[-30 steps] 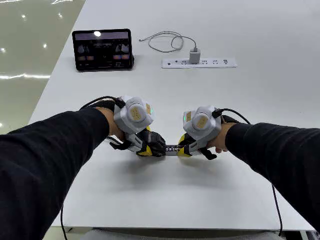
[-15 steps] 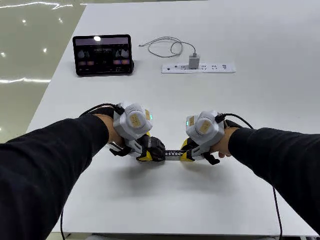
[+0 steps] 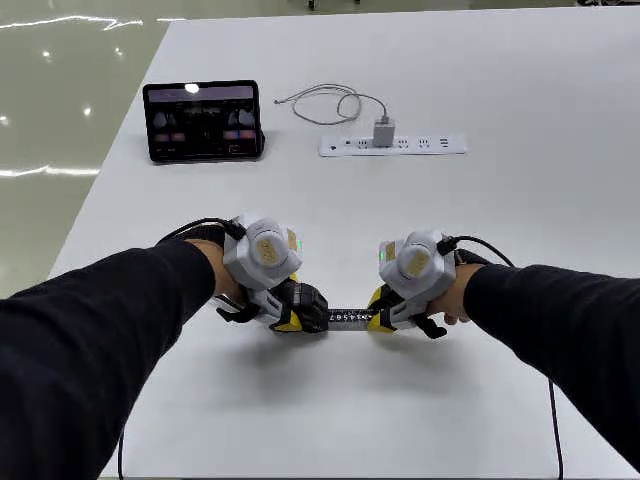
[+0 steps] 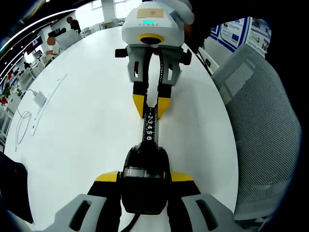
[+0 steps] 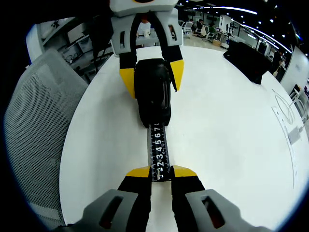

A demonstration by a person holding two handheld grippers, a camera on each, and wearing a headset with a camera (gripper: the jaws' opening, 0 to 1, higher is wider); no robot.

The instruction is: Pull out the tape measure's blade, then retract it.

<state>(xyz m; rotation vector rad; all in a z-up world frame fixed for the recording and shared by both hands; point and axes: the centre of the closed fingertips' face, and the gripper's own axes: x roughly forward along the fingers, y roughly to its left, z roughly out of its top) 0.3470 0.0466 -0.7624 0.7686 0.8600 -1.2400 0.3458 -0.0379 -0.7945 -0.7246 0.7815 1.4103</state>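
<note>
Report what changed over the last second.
The right gripper, shut on the tip of the blade, has drawn away from the case, so a little more blade is out. The left gripper still clamps the case. Nothing was newly grasped or released. The tablet and power strip lie where they were; their shift in the head view is camera motion.

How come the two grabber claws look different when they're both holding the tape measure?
The left gripper has its jaws wide apart, clamped around the fat black case. The right gripper has its jaws almost together, pinching the end of the thin blade. So the left gripper holds the bulky body, and the right gripper holds the flat numbered strip. Both are yellow-tipped and face each other over the white table.
</note>
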